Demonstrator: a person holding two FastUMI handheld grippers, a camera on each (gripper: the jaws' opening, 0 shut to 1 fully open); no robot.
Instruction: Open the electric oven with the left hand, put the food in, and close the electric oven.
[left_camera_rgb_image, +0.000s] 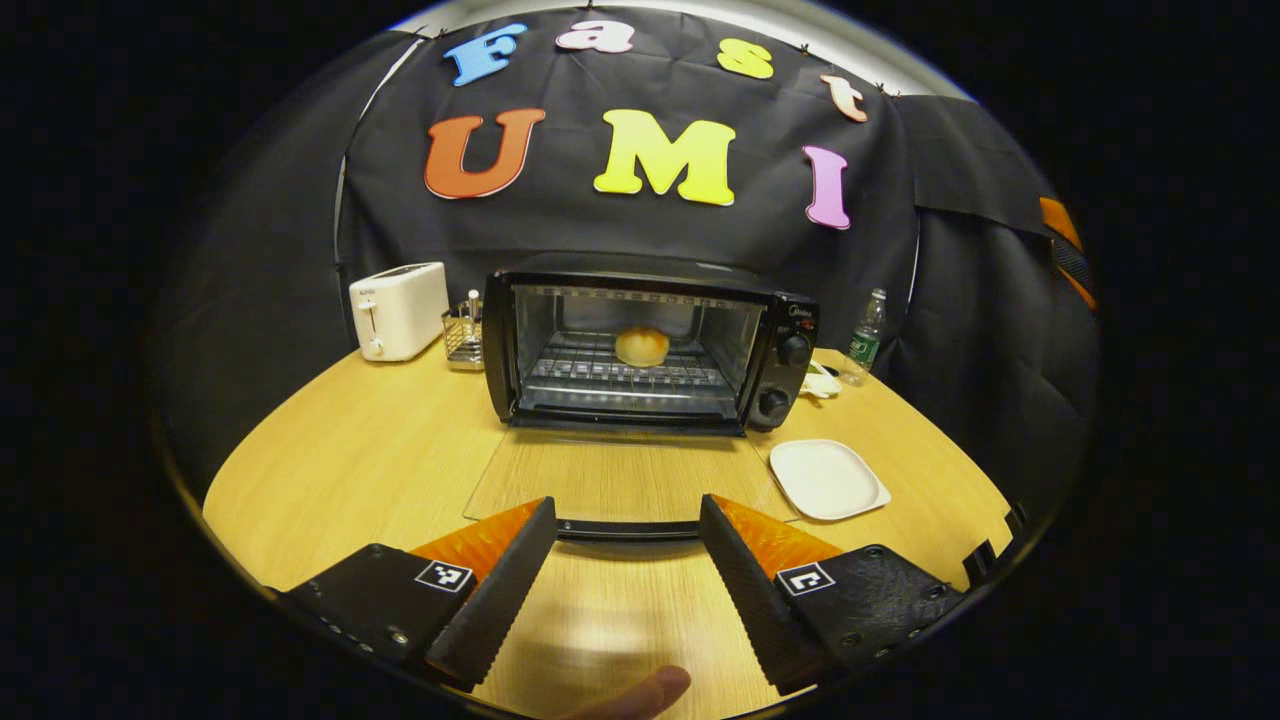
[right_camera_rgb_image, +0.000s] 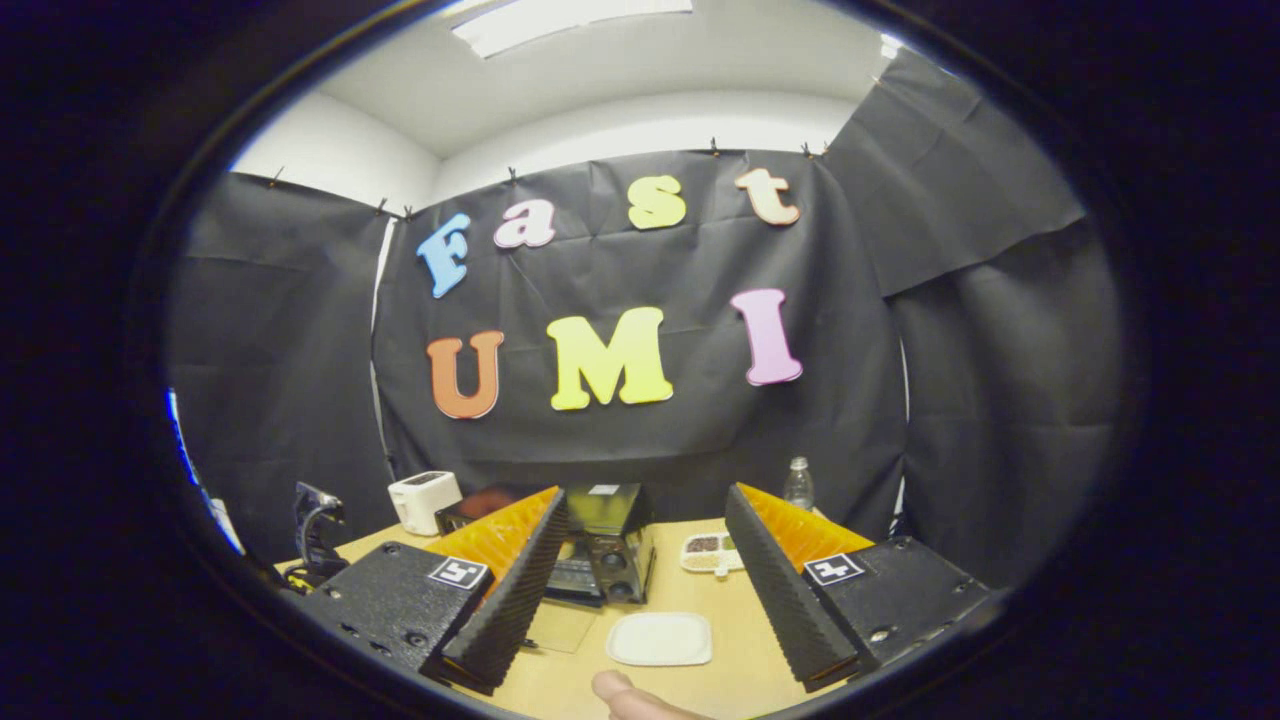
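The black electric oven (left_camera_rgb_image: 650, 345) stands at the back of the wooden table with its glass door (left_camera_rgb_image: 620, 480) folded down flat toward me. A round bread bun (left_camera_rgb_image: 642, 346) rests on the wire rack inside. My left gripper (left_camera_rgb_image: 628, 565) is open just in front of the door's handle bar (left_camera_rgb_image: 628, 530), holding nothing. In the right gripper view, my right gripper (right_camera_rgb_image: 645, 590) is open and raised above the table, nothing between its fingers, with the oven (right_camera_rgb_image: 600, 545) and an empty white plate (right_camera_rgb_image: 660, 638) beyond.
A white toaster (left_camera_rgb_image: 398, 310) and a small wire rack (left_camera_rgb_image: 463, 336) stand left of the oven. On the right lie the white plate (left_camera_rgb_image: 826, 478), a small dish (left_camera_rgb_image: 820, 382) and a water bottle (left_camera_rgb_image: 864, 336). A fingertip (left_camera_rgb_image: 640, 692) shows at the bottom.
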